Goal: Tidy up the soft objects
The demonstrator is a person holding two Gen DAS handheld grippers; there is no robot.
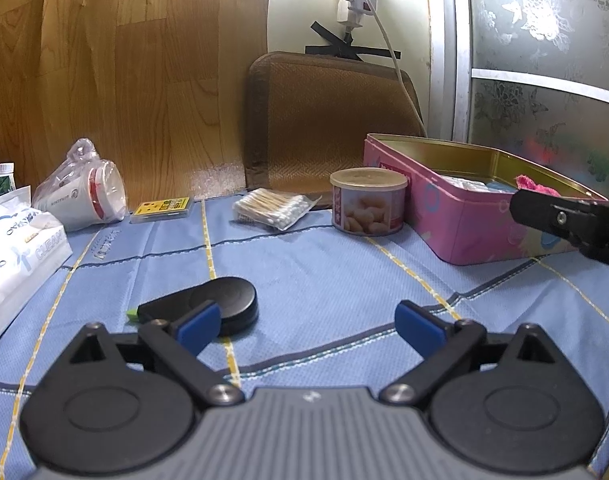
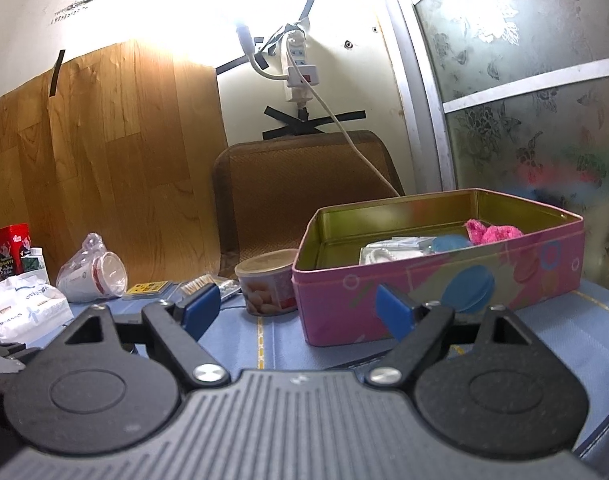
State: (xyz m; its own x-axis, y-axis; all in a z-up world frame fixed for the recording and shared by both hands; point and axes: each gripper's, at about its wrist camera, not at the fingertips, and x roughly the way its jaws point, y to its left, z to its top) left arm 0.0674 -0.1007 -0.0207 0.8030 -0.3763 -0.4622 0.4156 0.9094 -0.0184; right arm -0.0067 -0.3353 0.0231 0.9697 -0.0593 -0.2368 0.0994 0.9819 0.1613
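Note:
A pink tin box (image 2: 444, 292) stands open at the right of the blue cloth; it also shows in the left wrist view (image 1: 456, 220). Inside lie a pink fluffy cloth (image 2: 492, 232), a white soft item (image 2: 388, 252) and a blue item (image 2: 448, 243). My right gripper (image 2: 296, 312) is open and empty, just in front of the box. My left gripper (image 1: 308, 328) is open and empty, low over the cloth, beside a black oval case (image 1: 208, 308). A white tissue pack (image 1: 16, 256) lies at the left.
A small food can (image 1: 368, 206), a bag of cotton swabs (image 1: 272, 208), a bagged cup (image 1: 84, 192) and a yellow card pack (image 1: 162, 208) sit along the back. A brown mat (image 1: 328, 120) leans on the wall. A red tin (image 2: 8, 250) stands far left.

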